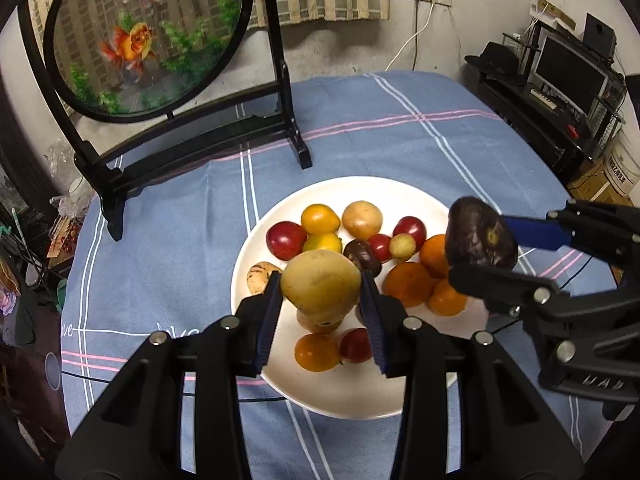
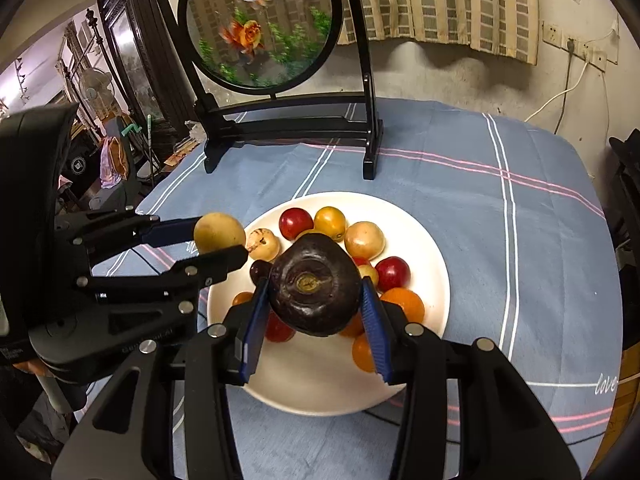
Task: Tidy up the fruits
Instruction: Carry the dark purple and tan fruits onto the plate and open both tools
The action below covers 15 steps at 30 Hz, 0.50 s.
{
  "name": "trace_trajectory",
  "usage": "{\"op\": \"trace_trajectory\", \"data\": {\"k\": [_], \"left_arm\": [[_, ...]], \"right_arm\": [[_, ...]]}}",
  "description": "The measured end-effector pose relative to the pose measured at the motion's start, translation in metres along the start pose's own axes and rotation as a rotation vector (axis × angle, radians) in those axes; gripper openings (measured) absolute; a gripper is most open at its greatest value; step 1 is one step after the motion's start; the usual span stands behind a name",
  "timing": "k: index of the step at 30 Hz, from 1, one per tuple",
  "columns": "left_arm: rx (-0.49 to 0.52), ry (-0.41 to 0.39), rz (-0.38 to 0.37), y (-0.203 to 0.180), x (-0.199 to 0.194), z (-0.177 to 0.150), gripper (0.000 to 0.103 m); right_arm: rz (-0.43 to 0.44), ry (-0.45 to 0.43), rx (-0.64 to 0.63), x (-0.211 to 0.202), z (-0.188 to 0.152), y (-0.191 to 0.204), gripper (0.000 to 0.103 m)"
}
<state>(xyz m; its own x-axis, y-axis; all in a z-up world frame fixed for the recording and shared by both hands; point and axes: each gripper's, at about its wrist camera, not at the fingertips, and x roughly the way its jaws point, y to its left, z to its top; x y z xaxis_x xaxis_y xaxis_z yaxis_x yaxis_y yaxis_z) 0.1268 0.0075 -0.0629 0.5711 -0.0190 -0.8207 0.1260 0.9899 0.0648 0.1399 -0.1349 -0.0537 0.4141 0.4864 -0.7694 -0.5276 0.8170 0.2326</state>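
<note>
Only the left wrist view is showing the monitor past the right gripper; the right wrist view is showing a fan. Under both claws, the white plate is holding red, yellow and orange fruits. The left gripper is clamping a yellow fruit between its pads, while the right gripper is clamping a dark purple fruit.

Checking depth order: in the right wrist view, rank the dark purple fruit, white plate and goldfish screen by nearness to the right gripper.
1. dark purple fruit, clamped in the right gripper.
2. white plate, just beyond, below.
3. goldfish screen, upright at the table's far edge.
</note>
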Motion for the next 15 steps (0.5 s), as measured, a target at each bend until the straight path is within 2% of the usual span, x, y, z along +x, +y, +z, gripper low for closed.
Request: {"op": "trace_trajectory", "data": {"k": [15], "left_arm": [[-0.006,0.042,-0.002,0.003,0.026,-0.002,0.04]], "right_arm": [[0.019,0.048,-0.01,0.03,0.011,-0.009,0.045]]}}
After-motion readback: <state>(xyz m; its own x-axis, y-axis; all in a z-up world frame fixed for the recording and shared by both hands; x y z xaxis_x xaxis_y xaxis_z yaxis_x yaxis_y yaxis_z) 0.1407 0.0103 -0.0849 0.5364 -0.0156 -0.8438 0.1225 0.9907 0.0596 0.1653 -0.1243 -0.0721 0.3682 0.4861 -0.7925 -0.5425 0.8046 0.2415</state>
